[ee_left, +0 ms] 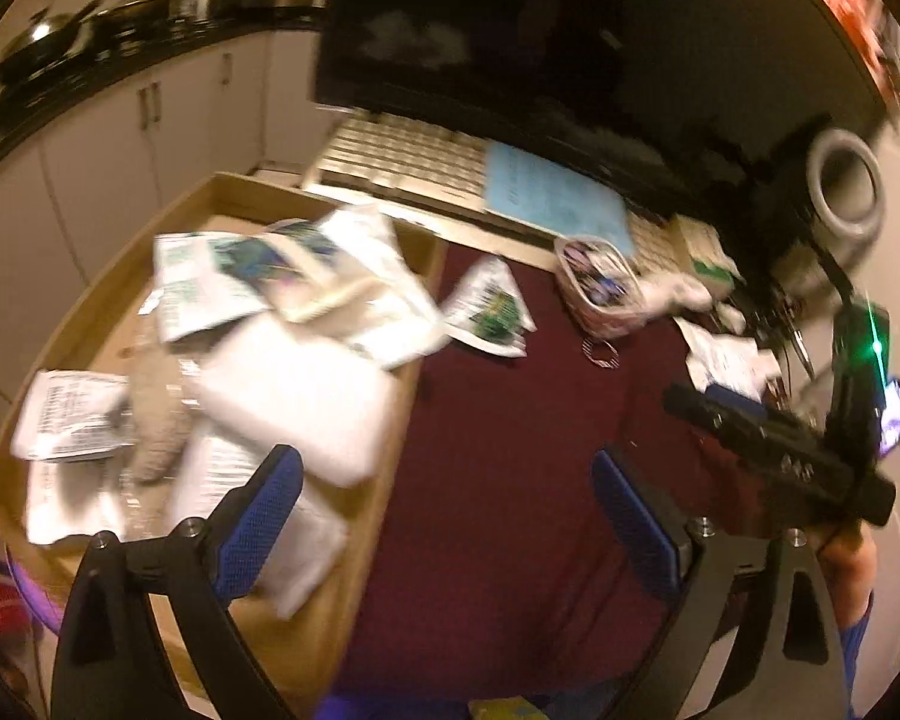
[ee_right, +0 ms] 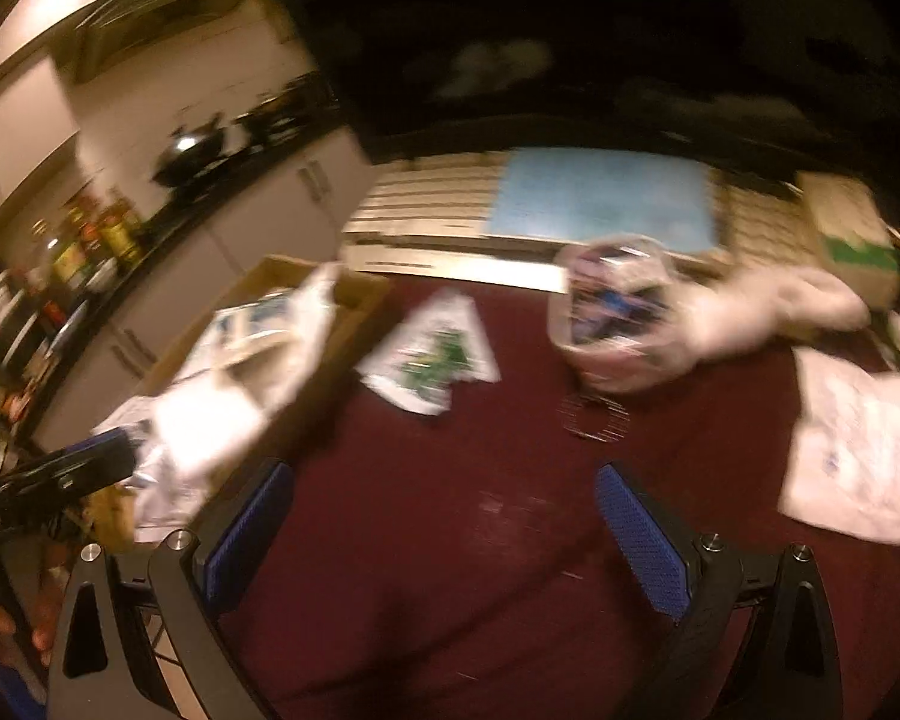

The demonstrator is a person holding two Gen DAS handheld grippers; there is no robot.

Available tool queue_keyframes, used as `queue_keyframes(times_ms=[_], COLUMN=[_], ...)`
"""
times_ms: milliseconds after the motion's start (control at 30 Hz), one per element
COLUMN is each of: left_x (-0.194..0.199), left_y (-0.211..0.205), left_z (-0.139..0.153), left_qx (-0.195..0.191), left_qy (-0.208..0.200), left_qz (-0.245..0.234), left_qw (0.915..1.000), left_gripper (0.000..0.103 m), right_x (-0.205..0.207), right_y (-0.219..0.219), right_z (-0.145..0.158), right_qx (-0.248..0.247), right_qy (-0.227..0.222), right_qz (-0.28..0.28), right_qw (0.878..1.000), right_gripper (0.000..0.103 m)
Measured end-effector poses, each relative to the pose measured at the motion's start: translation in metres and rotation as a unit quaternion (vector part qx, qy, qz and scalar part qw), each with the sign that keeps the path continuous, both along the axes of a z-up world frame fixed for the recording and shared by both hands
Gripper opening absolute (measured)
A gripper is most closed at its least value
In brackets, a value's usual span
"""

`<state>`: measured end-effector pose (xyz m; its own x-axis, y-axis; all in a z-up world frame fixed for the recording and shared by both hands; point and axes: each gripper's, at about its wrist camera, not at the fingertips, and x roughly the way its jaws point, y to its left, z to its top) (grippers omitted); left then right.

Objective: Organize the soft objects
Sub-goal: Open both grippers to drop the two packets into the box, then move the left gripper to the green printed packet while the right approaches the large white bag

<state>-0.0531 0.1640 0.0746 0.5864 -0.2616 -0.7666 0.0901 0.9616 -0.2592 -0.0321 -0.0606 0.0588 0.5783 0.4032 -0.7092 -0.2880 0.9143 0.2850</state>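
A cardboard box [ee_left: 222, 189] on the left holds several white soft packs [ee_left: 297, 390] and a grey plush piece [ee_left: 159, 420]. My left gripper [ee_left: 447, 486] is open over the box's right wall and the dark red cloth [ee_left: 510, 450], with nothing between its blue pads. A white pack with green print [ee_left: 489, 312] lies on the cloth beyond it. My right gripper [ee_right: 444, 501] is open above the cloth, empty. Ahead of it lie the green-print pack [ee_right: 432, 360], a clear bag of small items [ee_right: 615, 315], a white plush [ee_right: 768, 306] and a white pack [ee_right: 858, 438].
A blue sheet [ee_left: 555, 195] lies on a white ribbed board [ee_left: 402, 150] under a dark screen [ee_left: 570, 30]. A striped ring [ee_left: 600, 354] sits on the cloth. A grey round canister [ee_left: 849, 186] stands at right. Kitchen cabinets and a counter with pots lie left.
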Motion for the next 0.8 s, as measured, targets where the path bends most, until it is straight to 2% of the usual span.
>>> queue_keyframes(times_ms=[233, 433, 567, 733, 800], left_x=[0.009, 0.029, 0.056, 0.104, 0.116], left_y=[-0.044, -0.058, -0.073, -0.095, -0.099], left_z=[-0.005, -0.008, -0.006, -0.01, -0.012], left_qx=[0.021, 0.042, 0.086, 0.169, 0.171], left_qy=[0.012, 0.01, -0.002, -0.005, 0.003], left_qz=[-0.046, -0.037, -0.036, -0.044, -0.048], left_qw=[0.9987, 0.9984, 0.9956, 0.9846, 0.984], left_gripper=[0.097, 0.097, 0.097, 0.097, 0.097], right_x=[0.0, 0.0, 0.004, 0.01, 0.014], right_y=[-0.06, -0.108, -0.137, -0.162, -0.167], right_z=[-0.004, 0.001, 0.004, 0.002, 0.002], right_qx=[-0.02, -0.057, -0.072, -0.084, -0.088], right_qy=[0.009, 0.006, 0.005, 0.011, 0.015], right_qz=[-0.069, -0.128, -0.163, -0.188, -0.19], right_qw=[0.997, 0.99, 0.984, 0.979, 0.978], right_gripper=[0.102, 0.102, 0.102, 0.102, 0.102])
